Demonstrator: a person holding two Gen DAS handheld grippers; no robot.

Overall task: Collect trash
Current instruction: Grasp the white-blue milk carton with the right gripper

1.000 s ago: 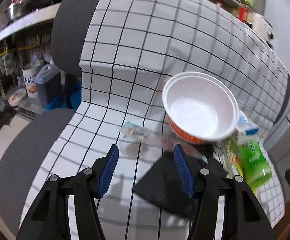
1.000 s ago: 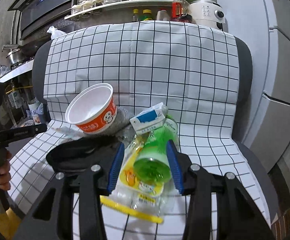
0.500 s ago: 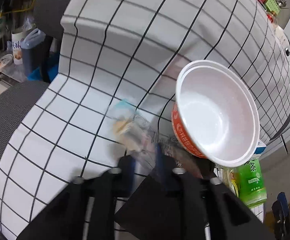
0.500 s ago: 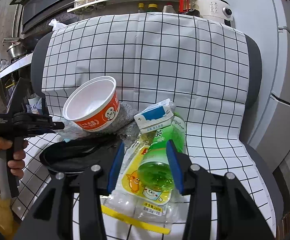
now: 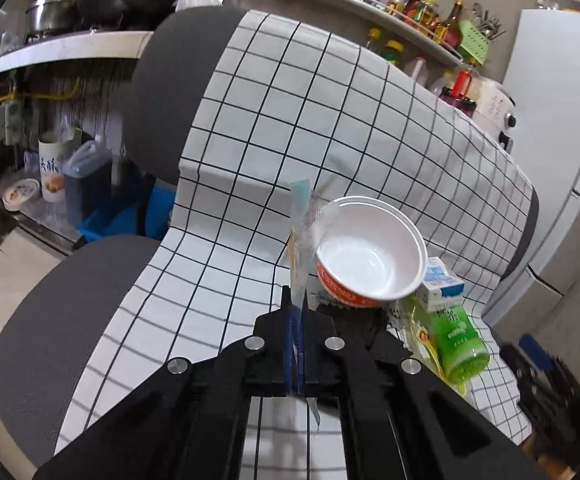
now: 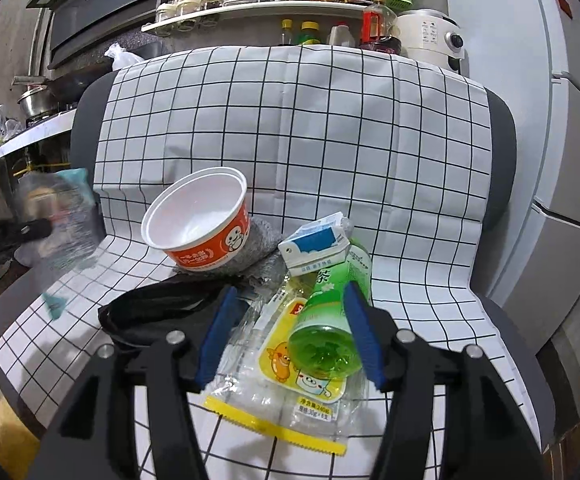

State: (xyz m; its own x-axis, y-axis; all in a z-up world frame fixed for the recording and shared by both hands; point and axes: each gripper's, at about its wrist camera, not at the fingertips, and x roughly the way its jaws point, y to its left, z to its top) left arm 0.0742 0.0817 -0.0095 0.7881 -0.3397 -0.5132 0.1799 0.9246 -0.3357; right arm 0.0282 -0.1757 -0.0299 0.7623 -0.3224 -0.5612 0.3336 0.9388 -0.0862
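Note:
My left gripper [image 5: 296,306] is shut on a clear plastic wrapper [image 5: 300,240] with a blue edge, held upright above the checked seat cloth [image 5: 218,264]. The right wrist view shows that wrapper [image 6: 60,216] blurred at the far left. My right gripper [image 6: 290,320] is opening; the green bottle [image 6: 330,320] lies between its jaws, close to the right pad and apart from the left one. Under the bottle lies a yellow snack bag [image 6: 282,396]. An orange noodle cup [image 6: 198,224] leans on a grey cloth [image 6: 264,250], with a milk carton [image 6: 314,248] beside it. A black bag [image 6: 158,312] lies in front.
The trash sits on a grey chair [image 5: 50,312] draped with the checked cloth. A fridge [image 6: 562,160] stands at the right. Behind the chair, a shelf [image 6: 258,4] carries bottles and jars. Containers [image 5: 86,184] stand on the floor at the left.
My left gripper closed on the clear wrapper, lifted it off the seat and pulled back from the cup. My right gripper's jaws have spread wider around the green bottle.

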